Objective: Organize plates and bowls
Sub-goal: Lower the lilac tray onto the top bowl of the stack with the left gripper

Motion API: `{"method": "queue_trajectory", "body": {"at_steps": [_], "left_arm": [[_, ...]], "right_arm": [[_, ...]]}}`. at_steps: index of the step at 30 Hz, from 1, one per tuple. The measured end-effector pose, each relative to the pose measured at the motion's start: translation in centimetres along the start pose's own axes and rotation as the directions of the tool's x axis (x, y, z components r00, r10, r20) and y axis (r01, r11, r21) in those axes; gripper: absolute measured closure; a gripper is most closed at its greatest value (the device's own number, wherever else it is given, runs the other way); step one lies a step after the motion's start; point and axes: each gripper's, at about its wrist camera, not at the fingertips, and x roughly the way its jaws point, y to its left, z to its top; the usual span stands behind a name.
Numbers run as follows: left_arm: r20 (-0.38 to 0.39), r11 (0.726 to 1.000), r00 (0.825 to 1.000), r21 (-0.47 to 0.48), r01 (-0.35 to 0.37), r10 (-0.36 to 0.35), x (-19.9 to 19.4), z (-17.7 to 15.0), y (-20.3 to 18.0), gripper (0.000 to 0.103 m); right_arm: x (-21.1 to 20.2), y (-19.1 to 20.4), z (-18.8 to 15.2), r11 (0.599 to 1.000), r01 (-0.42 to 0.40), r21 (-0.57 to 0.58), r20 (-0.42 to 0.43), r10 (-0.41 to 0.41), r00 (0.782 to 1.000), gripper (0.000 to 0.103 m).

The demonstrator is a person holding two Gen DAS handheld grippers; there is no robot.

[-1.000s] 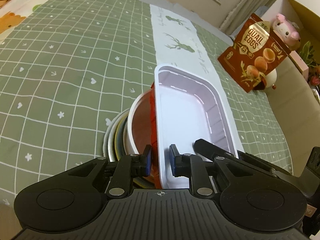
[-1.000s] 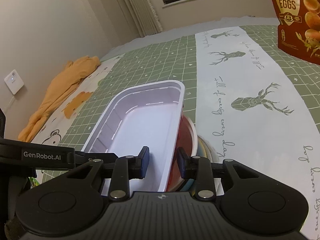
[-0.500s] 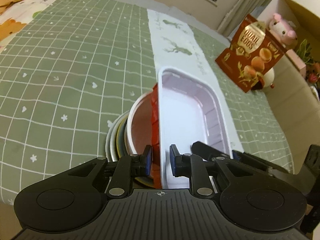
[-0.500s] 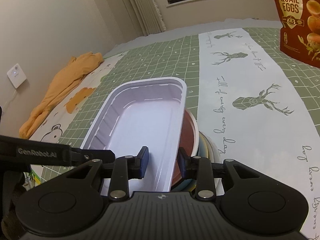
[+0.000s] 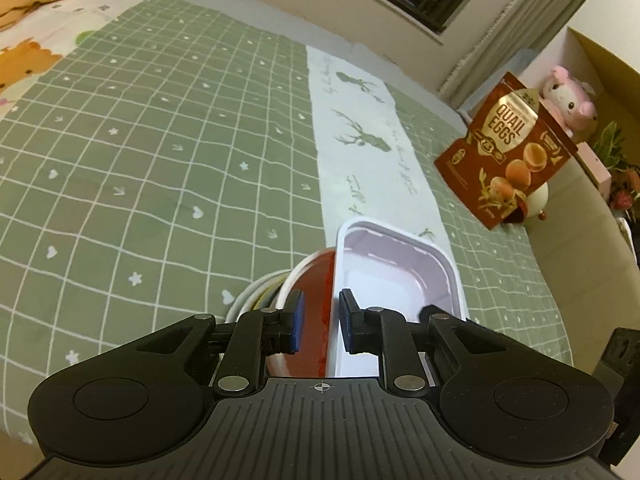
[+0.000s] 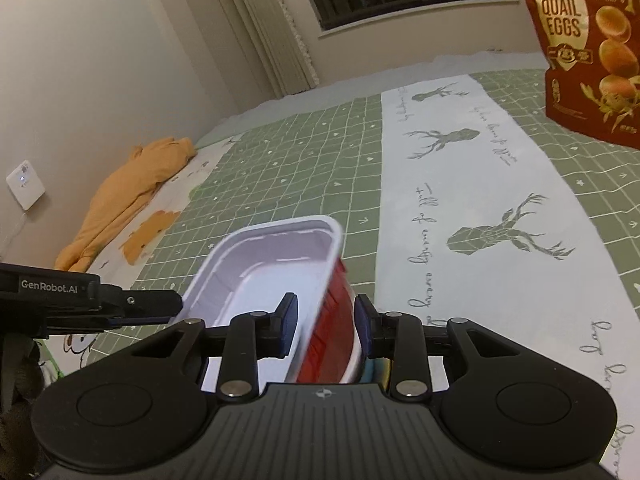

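Observation:
A rectangular tray [image 5: 396, 276], white inside and red outside, hangs tilted between both grippers. My left gripper [image 5: 322, 320] is shut on its left wall, the red outer face against one pad. My right gripper [image 6: 325, 324] is shut on the tray's [image 6: 272, 268] right wall. The left gripper's arm [image 6: 100, 300] shows at that view's left edge, reaching the tray's rim. Just under the tray sits a red bowl with a white rim [image 5: 290, 284] on a stack of plates [image 5: 248, 300]. The plates' [image 6: 376, 372] edges peek out by my right finger.
All this is over a bed with a green checked cover [image 5: 140, 160] and a white deer-print runner [image 6: 460, 184]. A quail eggs bag [image 5: 508, 152] stands at the right, a pink plush pig [image 5: 568, 96] behind it. An orange cloth [image 6: 128, 192] lies far left.
Both grippers keep their hold on the tray. The left one has risen and drawn back a little with it, and the tray now leans more steeply over the bowl.

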Motion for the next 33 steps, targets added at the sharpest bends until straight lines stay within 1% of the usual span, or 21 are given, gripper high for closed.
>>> {"method": "queue_trajectory", "body": {"at_steps": [4,7,13,23,27,29,33], "left_arm": [[-0.02,1.0,1.0,0.012,0.022,-0.022,1.0,0.5,-0.3,0.083],[-0.015,1.0,1.0,0.014,0.017,-0.016,1.4,0.7,-0.2,0.083],[-0.013,1.0,1.0,0.013,0.019,-0.018,1.9,1.2,0.0,0.083],[0.004,0.999,1.0,0.029,0.031,-0.031,2.3,1.7,-0.1,0.083],[-0.001,1.0,1.0,0.018,0.018,-0.018,2.7,1.8,0.4,0.083],[-0.001,1.0,1.0,0.012,0.02,-0.02,2.6,1.6,0.6,0.083],[0.012,0.999,0.999,0.012,0.045,-0.046,1.3,0.9,0.6,0.083]], "right_arm": [[1.1,0.4,0.5,1.0,-0.027,-0.005,-0.01,0.027,1.0,0.073],[1.8,0.9,0.7,1.0,-0.011,-0.02,-0.011,0.011,1.0,0.073],[2.6,1.0,1.2,1.0,-0.005,-0.02,-0.009,0.005,1.0,0.073],[3.0,1.0,1.6,0.999,0.02,-0.031,0.004,-0.02,1.0,0.073],[3.1,0.9,1.4,0.999,0.038,-0.038,0.008,-0.038,0.999,0.073],[2.8,1.0,1.2,0.998,0.049,-0.048,0.019,-0.048,0.999,0.073],[1.7,0.9,0.9,0.999,0.031,-0.04,0.024,-0.03,0.999,0.072]]}}
